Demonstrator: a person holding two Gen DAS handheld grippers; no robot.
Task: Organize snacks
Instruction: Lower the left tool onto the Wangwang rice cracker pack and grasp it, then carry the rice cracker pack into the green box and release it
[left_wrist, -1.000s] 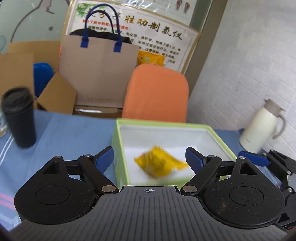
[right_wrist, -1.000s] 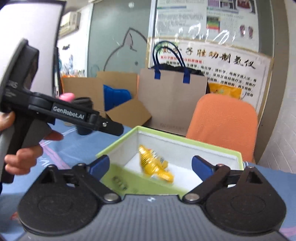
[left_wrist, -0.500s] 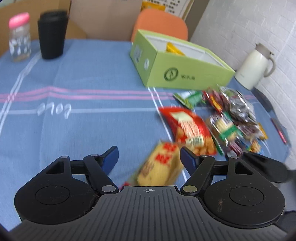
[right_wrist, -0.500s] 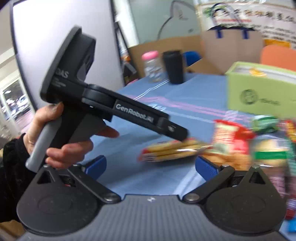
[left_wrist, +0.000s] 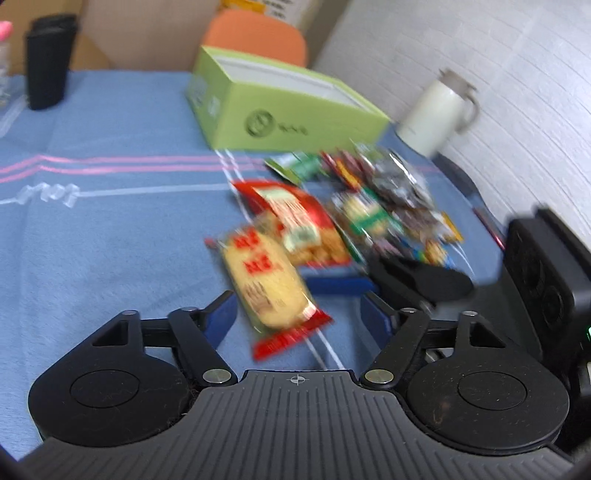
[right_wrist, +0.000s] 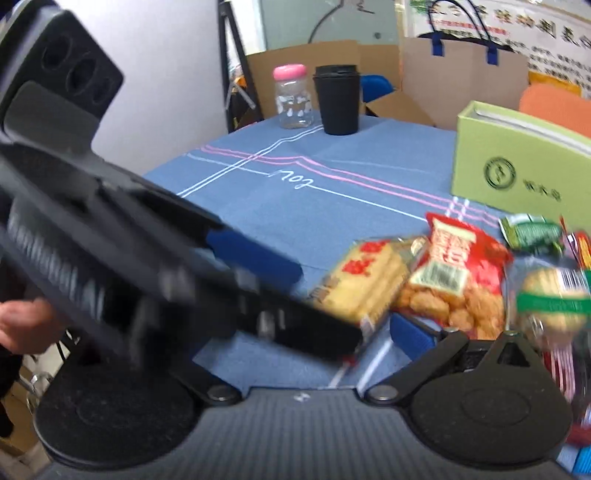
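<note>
A cracker pack (left_wrist: 266, 275) with red ends lies on the blue tablecloth between the open fingers of my left gripper (left_wrist: 299, 314); it also shows in the right wrist view (right_wrist: 364, 282). Beside it lies a red snack bag (left_wrist: 299, 221) (right_wrist: 458, 266), then several more packets (left_wrist: 388, 199). The green box (left_wrist: 280, 110) (right_wrist: 517, 166) stands open behind them. My right gripper (left_wrist: 373, 284) reaches in from the right, open; in its own view the left gripper's body hides its left finger, and its right finger (right_wrist: 410, 332) shows.
A black cup (right_wrist: 338, 99) and a pink-lidded jar (right_wrist: 291, 96) stand at the table's far left. A white thermos (left_wrist: 439, 110) stands right of the box. An orange chair (left_wrist: 255, 37), a paper bag (right_wrist: 461, 81) and cardboard boxes are behind the table.
Both grippers have pulled back from over the green box and come down to the snack pile. The left gripper now straddles the cracker pack. The right gripper moved in beside it.
</note>
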